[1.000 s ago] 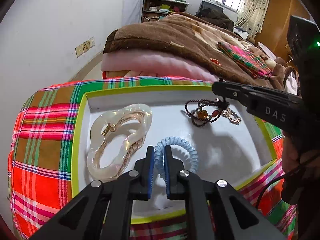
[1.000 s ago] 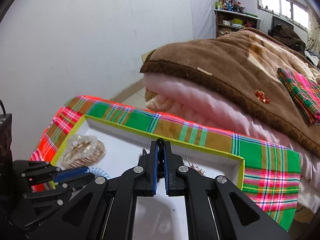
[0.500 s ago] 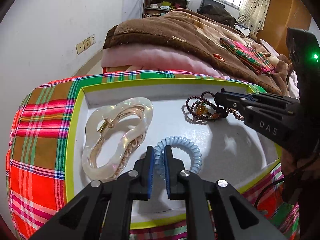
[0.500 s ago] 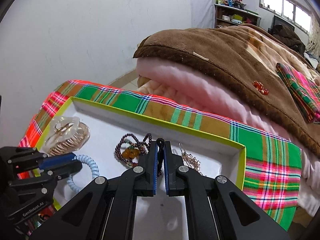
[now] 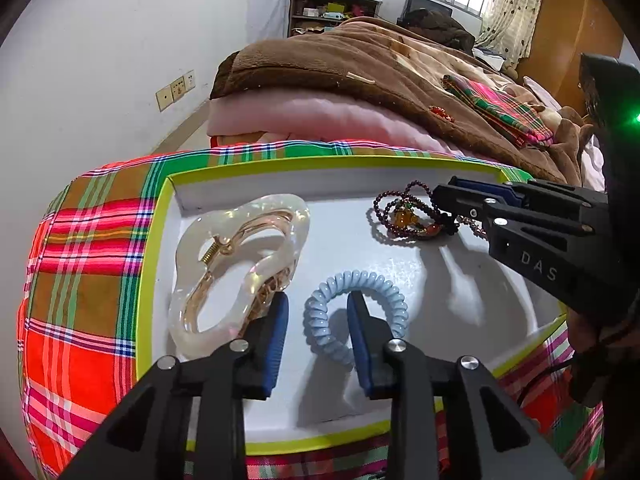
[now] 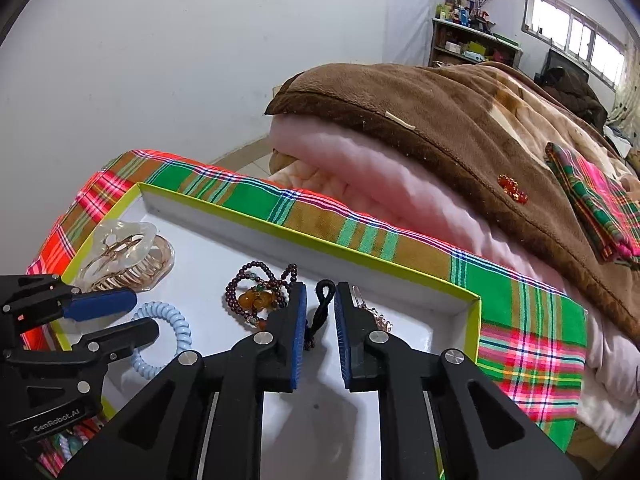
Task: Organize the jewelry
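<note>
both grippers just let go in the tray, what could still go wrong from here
1. The left gripper, whose jaws have just been opening, has one finger inside the blue coil hair tie; pulling back could drag it out of the tray.
2. The right gripper, jaws also just opening, straddles the black cord loop of the bead bracelet; it may snag.
3. That gripper's right finger lies against a thin chain that could catch too.

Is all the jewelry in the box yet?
Almost. The hair claw, blue coil tie and bead bracelet lie in the white tray. The left gripper and right gripper have just been opening, letting go. A small red piece waits on the brown blanket.
</note>
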{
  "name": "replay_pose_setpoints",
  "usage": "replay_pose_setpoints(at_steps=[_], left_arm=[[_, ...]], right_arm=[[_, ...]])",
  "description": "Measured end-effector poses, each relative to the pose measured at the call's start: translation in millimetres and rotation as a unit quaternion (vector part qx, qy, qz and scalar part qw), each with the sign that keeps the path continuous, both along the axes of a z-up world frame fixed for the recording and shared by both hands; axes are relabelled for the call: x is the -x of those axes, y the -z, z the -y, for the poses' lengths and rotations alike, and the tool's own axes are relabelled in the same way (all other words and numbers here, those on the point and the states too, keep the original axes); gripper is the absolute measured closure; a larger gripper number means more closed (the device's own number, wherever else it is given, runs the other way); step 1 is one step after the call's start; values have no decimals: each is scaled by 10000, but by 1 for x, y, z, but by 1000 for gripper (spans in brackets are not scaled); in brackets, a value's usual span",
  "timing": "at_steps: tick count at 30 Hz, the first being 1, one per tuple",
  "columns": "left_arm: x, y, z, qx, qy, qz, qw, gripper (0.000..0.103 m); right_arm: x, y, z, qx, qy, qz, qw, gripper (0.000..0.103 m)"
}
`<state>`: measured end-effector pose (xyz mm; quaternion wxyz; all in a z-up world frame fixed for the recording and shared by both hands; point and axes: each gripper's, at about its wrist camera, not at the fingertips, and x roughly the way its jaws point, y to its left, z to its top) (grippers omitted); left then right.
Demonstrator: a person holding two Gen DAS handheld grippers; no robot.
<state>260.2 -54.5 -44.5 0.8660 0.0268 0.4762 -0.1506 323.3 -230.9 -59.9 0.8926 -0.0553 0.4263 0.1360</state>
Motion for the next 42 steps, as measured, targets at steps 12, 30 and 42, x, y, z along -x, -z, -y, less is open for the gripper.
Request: replay_pose_setpoints(at_steps=[12,30,42], left_arm=[[8,-10,1,8,2,110,9999,59],[47,-42,-7,158,-43,432,9989,57],[94,-52,-38,371,-239,541,9976,54]], right_arm=[[10,-9,-1,-12,27,137,9999,65],[64,-39,9,-213,191,435,9986,61],[125,-49,13,-420,69,611,9972,61]])
